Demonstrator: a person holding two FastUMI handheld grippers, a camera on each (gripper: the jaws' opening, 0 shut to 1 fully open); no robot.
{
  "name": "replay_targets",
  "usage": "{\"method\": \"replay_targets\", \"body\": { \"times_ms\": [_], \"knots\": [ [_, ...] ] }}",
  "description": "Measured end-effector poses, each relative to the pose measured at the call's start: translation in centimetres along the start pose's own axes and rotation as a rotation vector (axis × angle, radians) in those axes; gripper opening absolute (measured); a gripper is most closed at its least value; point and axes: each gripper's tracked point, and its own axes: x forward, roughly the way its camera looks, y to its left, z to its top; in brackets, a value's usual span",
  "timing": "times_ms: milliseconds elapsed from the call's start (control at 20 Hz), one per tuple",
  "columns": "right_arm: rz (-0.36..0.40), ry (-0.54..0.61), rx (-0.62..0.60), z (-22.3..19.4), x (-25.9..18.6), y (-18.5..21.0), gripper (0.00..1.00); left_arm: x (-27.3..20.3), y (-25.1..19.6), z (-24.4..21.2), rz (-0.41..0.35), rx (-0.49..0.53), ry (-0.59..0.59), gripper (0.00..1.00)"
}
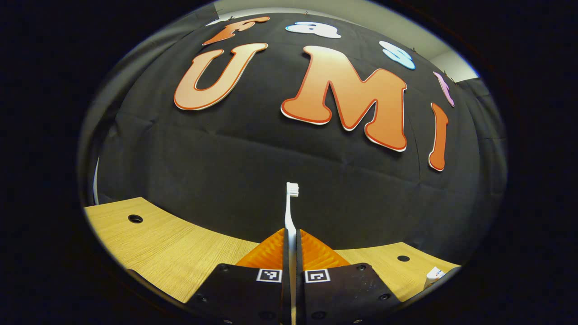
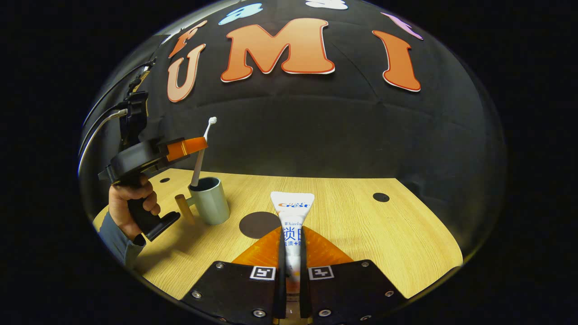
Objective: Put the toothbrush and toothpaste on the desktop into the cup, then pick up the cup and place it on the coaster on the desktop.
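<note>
White toothbrush [image 1: 291, 212] upright, bristles topmost; handle tip inside cup [image 2: 210, 200].

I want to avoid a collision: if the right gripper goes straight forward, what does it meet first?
Probably the coaster, just ahead of the held toothpaste and slightly left; otherwise bare desktop. Depth is unclear.

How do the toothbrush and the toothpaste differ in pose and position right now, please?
The toothbrush is thin and stands steeply, its lower end already inside the cup; the toothpaste is a wide, flat tube, away from the cup, above the table near the coaster. The toothbrush sits in the left gripper, the toothpaste in the right gripper. Both are mostly white and clamped between shut jaws.
</note>
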Motion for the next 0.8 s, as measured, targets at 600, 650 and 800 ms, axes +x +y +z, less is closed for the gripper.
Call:
{"method": "replay_targets", "body": {
  "times_ms": [600, 650, 800],
  "knots": [
    [-0.021, -0.014, -0.021, 0.8, -1.1, -0.5, 0.12, 0.1, 0.6, -5.1, 0.032, 0.031, 0.156, 0.06],
    [-0.019, -0.009, -0.017, 0.7, -1.2, -0.4, 0.12, -0.2, 0.6, -5.5, 0.034, 0.034, 0.177, 0.06],
    [-0.026, -0.003, -0.018, 0.6, -1.9, -0.3, 0.12, -1.3, 0.7, -6.4, 0.039, 0.023, 0.235, 0.06]
  ]
}}
